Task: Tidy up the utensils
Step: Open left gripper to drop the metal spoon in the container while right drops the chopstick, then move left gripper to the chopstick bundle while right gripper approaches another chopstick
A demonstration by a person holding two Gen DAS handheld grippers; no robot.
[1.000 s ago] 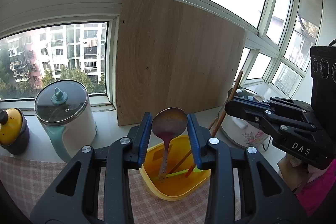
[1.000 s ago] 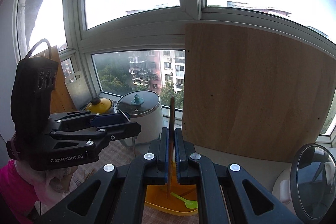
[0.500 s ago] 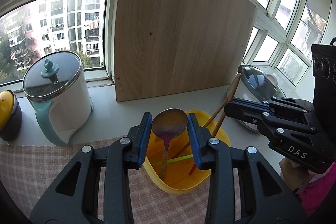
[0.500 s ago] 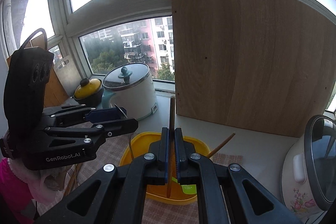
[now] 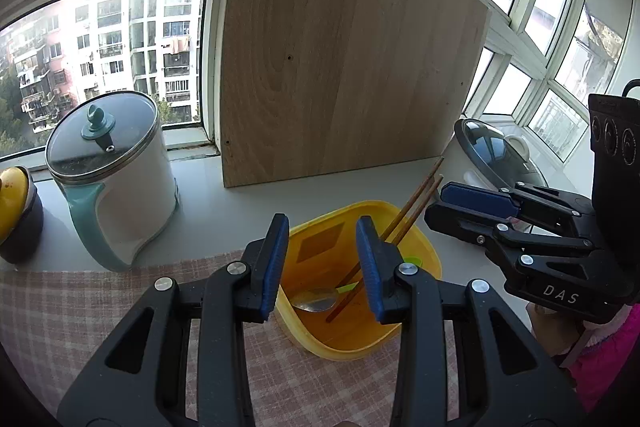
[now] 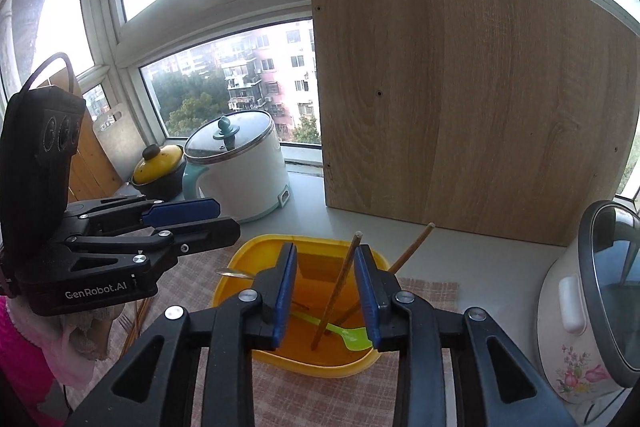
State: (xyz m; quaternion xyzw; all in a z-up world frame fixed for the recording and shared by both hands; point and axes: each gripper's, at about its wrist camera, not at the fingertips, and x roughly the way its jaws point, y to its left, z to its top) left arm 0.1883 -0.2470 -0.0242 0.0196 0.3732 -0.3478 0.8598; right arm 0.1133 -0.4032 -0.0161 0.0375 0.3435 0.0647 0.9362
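Right now both my claws hang over the yellow tub (image 5: 430, 259), which I'll use as the ref point for everything else. My left gripper (image 5: 322, 263) has its jaws spread wide w/ nothing between the blue pads; seen from the right wrist cam it sits to the left of the tub, just above the rim. My right gripper (image 6: 325, 289) is likewise spread apart and holds nothing. One chopstick (image 6: 338, 287) stands in the gap btwn its pads, but whether it touches either pad I can't tell.

Inside the tub: a metal spoon (image 5: 316, 299) lying on the bottom, bowl end near the front wall; a green plastic spoon (image 6: 348, 335) flat on the floor beneath the chopsticks; and a pair of wooden chopsticks (image 5: 412, 211) w/ tips down on the floor, upper ends leaning out over the back-right rim. The tub itself sits on a pink checked cloth (image 5: 80, 307), back edge over the pale counter (image 5: 208, 203).

Left of the tub and further back stands a white pot w/ glass lid (image 5: 116, 183), teal handle facing front. Past that, a yellow-lidded dark pot (image 5: 14, 207). Right of the tub is a white cooker, lid up (image 6: 592, 315). Behind the tub a wooden board (image 5: 340, 67) leans on the window (image 5: 120, 39).
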